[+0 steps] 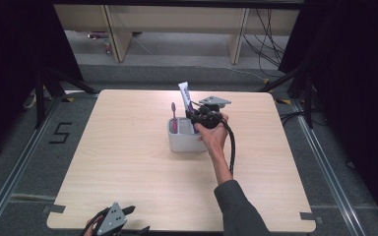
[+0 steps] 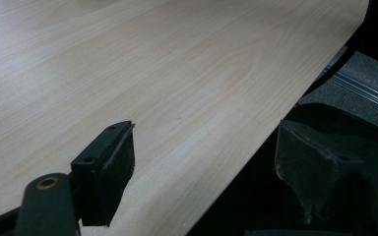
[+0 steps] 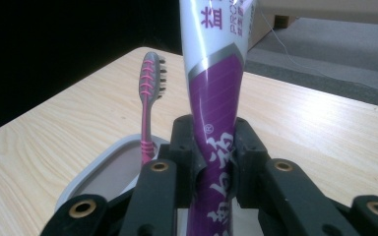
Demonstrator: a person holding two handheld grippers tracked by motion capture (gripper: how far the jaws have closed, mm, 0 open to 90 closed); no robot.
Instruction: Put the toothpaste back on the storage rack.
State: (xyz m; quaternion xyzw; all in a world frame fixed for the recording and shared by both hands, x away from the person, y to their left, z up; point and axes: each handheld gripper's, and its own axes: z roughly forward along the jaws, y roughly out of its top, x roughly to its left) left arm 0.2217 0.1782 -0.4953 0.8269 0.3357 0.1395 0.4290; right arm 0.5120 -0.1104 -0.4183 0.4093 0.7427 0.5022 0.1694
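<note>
Black jaws of the right gripper point(image 3: 215, 162) pinch a purple and white toothpaste tube point(image 3: 216, 98) from both sides, the pads pressed against its lower, purple part. That tube stands nearly upright, its white end leaning slightly to the left, and its bottom reaches down into a grey holder point(image 3: 103, 167). Just left of the tube, a pink and grey toothbrush point(image 3: 150, 98) stands in the same holder, bristles up and apart from the tube. From the high view, the right gripper point(image 1: 197, 115) sits at the right end of the holder point(image 1: 184, 140), with the person's right hand point(image 1: 211, 135) wrapped around it and the sleeved forearm running back toward the near edge. The holder stands near the middle of the wooden table point(image 1: 128, 162), a little toward the far side. At the near left edge of the table, the left gripper point(image 2: 202, 162) hangs with its jaws spread wide and nothing between them, one jaw over the tabletop point(image 2: 152, 73) and the other past its edge.
</note>
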